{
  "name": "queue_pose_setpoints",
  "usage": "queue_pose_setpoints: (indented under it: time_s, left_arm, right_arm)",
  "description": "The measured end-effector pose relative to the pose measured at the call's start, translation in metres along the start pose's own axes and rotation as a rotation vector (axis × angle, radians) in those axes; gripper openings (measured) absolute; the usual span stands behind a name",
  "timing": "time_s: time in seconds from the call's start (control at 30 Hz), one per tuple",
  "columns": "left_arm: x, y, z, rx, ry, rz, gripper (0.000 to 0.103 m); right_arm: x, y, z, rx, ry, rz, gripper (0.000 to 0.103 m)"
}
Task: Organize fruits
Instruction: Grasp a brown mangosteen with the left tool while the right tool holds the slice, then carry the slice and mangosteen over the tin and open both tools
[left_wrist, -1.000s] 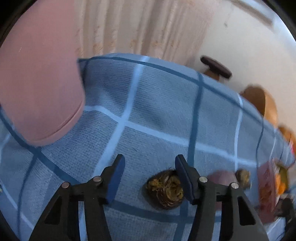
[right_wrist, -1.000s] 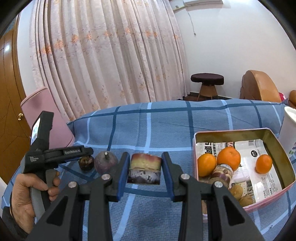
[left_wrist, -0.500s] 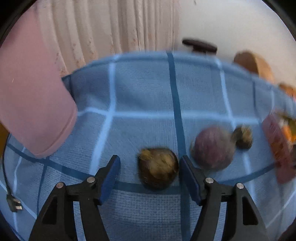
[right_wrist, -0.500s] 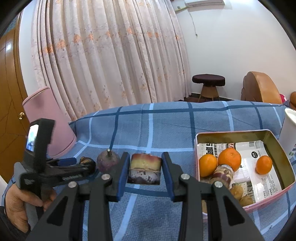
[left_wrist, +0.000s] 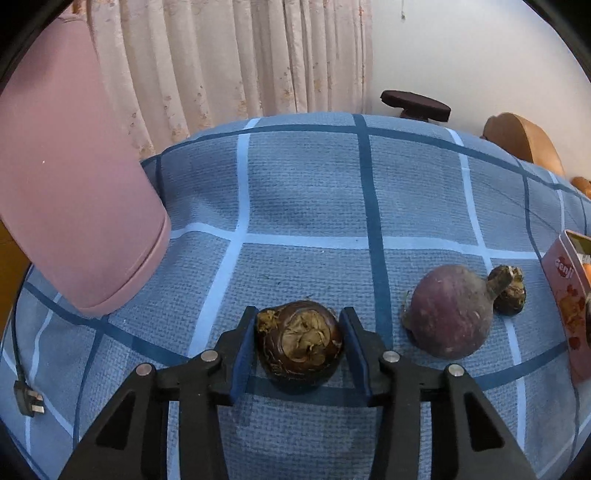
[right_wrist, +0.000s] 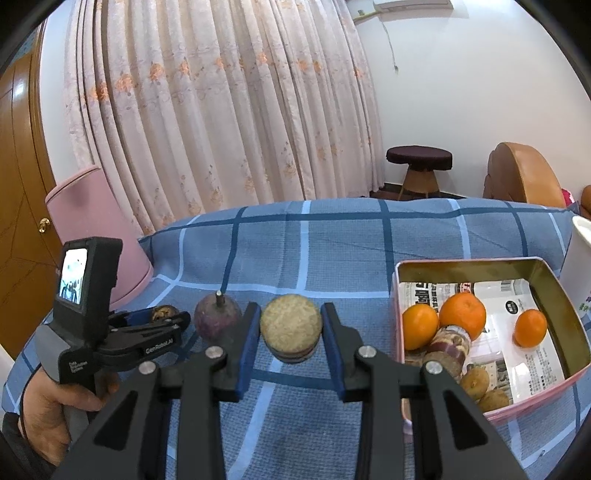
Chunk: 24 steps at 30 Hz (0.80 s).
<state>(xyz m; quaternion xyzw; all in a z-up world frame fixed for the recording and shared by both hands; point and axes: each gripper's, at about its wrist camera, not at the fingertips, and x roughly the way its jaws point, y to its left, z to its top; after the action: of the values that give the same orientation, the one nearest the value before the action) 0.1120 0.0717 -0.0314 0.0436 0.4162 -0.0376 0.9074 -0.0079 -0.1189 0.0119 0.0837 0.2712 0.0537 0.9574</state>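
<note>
The left gripper (left_wrist: 299, 345) is straddling a dark brown water chestnut (left_wrist: 300, 345) that is resting on the blue checked cloth (left_wrist: 306, 206); its jaws have just been closing, and both blue pads (left_wrist: 244, 350) are now lying against the chestnut's sides. To its right, apart from the jaws, a purple bulb (left_wrist: 448, 312) is lying on the cloth, touching a smaller brown chestnut (left_wrist: 511, 293). The right gripper (right_wrist: 290, 332) is clamping a round, cut purple-skinned piece (right_wrist: 290, 326) between narrow-set pads above the cloth. Well to its right, a pink tin (right_wrist: 569, 306) is holding three oranges (right_wrist: 461, 314) and other produce.
</note>
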Motion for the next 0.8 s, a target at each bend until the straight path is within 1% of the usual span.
queue_pose_setpoints:
  time_s: [0.1, 0.17, 0.23, 0.27, 0.33, 0.4, 0.47, 0.53, 0.63, 0.8]
  left_arm:
    - [-0.009, 0.001, -0.002, -0.043, -0.036, 0.004, 0.046]
    - [-0.02, 0.005, -0.001, -0.081, -0.093, -0.004, 0.046]
    - [-0.036, 0.009, 0.0, -0.128, -0.167, -0.031, 0.046]
    - [-0.043, 0.009, 0.001, -0.144, -0.197, -0.045, 0.046]
    - [-0.055, 0.006, 0.0, -0.158, -0.253, -0.071, 0.046]
    - [-0.063, -0.002, -0.003, -0.141, -0.289, -0.091, 0.046]
    - [-0.066, -0.017, -0.005, -0.113, -0.309, -0.102, 0.046]
    - [-0.07, -0.036, -0.005, -0.067, -0.326, -0.109, 0.046]
    - [-0.077, -0.065, -0.006, 0.0, -0.356, -0.125, 0.046]
    - [-0.087, -0.114, -0.008, 0.064, -0.383, -0.2, 0.046]
  right_arm:
    - [-0.001, -0.006, 0.001, 0.021, 0.002, 0.019, 0.036]
    - [-0.005, -0.014, 0.004, 0.063, -0.01, 0.064, 0.036]
    - [-0.012, -0.024, 0.008, 0.115, -0.03, 0.125, 0.036]
    - [-0.017, -0.03, 0.01, 0.132, -0.048, 0.135, 0.036]
    - [-0.024, -0.036, 0.014, 0.136, -0.076, 0.113, 0.036]
    - [-0.029, -0.044, 0.016, 0.14, -0.096, 0.083, 0.036]
    - [-0.034, -0.053, 0.018, 0.151, -0.111, 0.054, 0.036]
    - [-0.039, -0.063, 0.019, 0.15, -0.13, 0.001, 0.036]
    - [-0.046, -0.079, 0.022, 0.152, -0.15, -0.056, 0.036]
    - [-0.056, -0.114, 0.025, 0.185, -0.163, -0.126, 0.036]
